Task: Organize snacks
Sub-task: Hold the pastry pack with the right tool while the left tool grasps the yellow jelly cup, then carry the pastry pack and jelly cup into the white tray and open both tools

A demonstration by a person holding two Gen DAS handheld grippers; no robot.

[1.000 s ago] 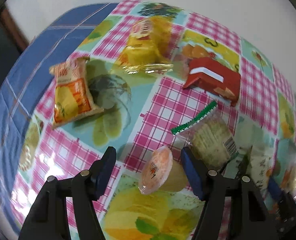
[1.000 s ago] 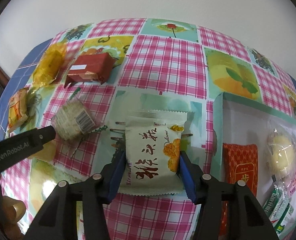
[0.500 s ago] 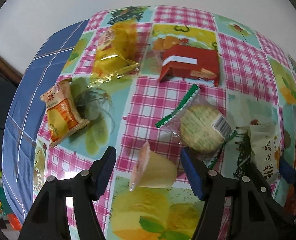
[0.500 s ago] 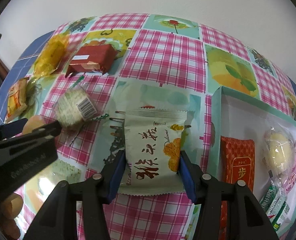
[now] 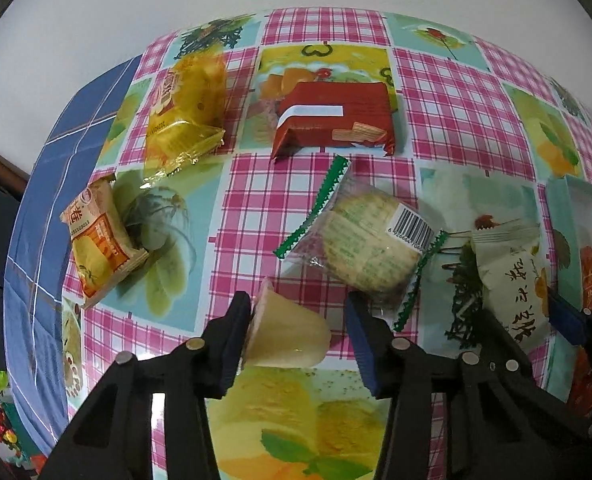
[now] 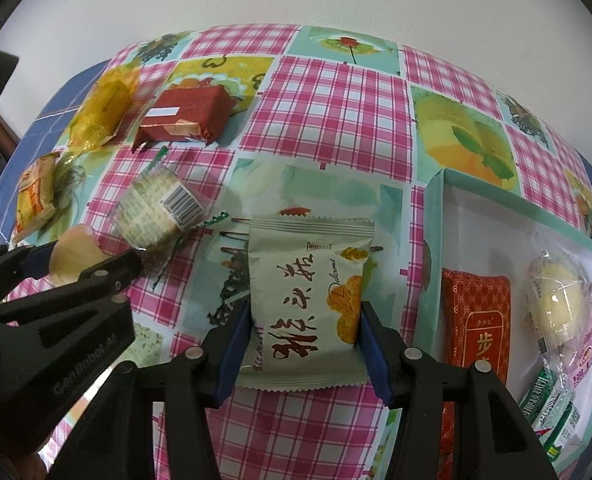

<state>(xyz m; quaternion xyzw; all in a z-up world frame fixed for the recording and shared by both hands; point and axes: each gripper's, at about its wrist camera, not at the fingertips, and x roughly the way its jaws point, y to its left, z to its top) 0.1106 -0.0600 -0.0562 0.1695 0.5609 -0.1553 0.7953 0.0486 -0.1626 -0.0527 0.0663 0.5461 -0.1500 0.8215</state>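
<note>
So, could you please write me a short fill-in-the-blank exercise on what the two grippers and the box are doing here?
1. The right gripper is shut on the pale green ____.
2. The jelly cup lies on its ____ between the left gripper's fingers.
3. The red packet lies ____ the box.

Missing words: packet; side; inside

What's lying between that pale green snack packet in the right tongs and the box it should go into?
Nothing visible. The green packet, clamped in the right tongs, sits left of the box; only bare tablecloth lies between. The box's near-left part looks free, beside a red packet.
</note>
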